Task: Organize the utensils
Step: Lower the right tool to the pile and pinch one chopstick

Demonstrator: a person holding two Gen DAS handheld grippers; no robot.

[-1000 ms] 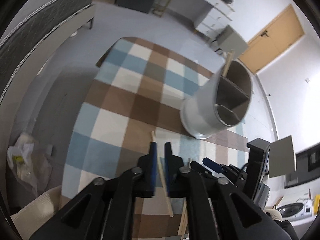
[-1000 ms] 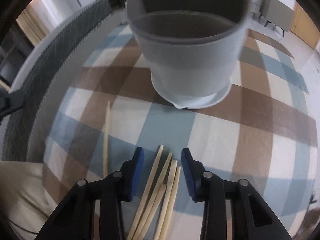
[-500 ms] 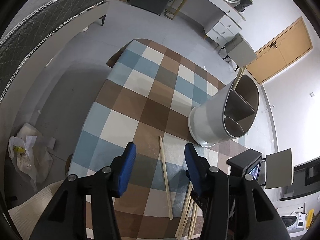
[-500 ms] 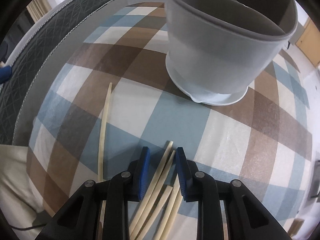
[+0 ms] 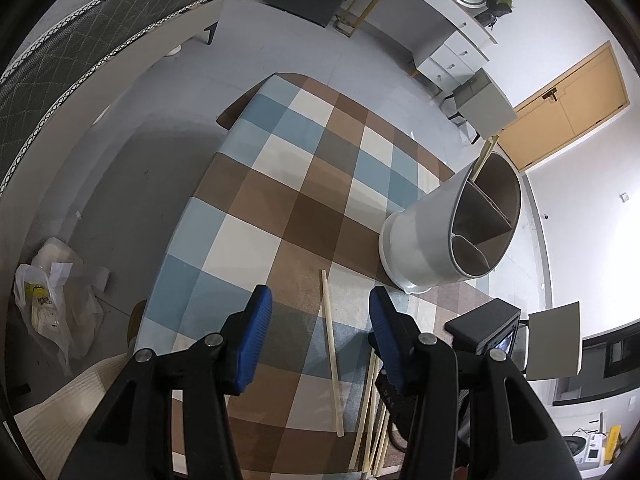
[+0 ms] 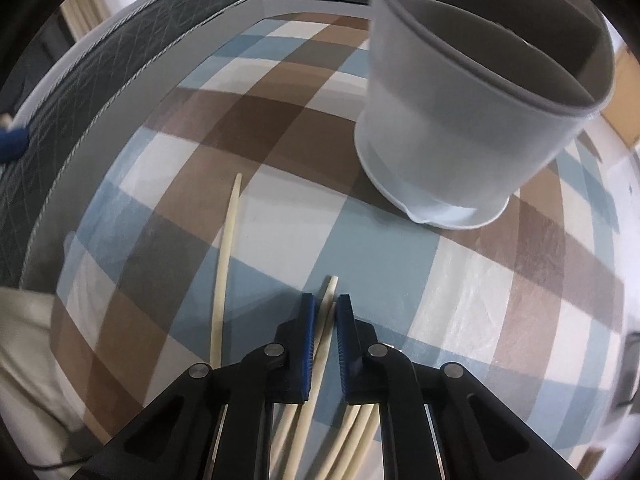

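Several pale wooden chopsticks lie in a loose bundle on the checked tablecloth. My right gripper has its blue jaws closed on one or two of them near their tips. One chopstick lies apart to the left; it also shows in the left wrist view. My left gripper is open and empty, raised above that chopstick. The grey divided utensil holder stands upright on the cloth with one chopstick in it. The holder is close ahead in the right wrist view.
The table edge drops off to the left to a grey floor. A plastic bag lies on the floor. A quilted bed stands at the far left. The right gripper's body shows beside the chopstick bundle.
My left gripper has opened, let go of the single chopstick and risen. My right gripper has come down over the bundle and narrowed its jaws onto the chopsticks.
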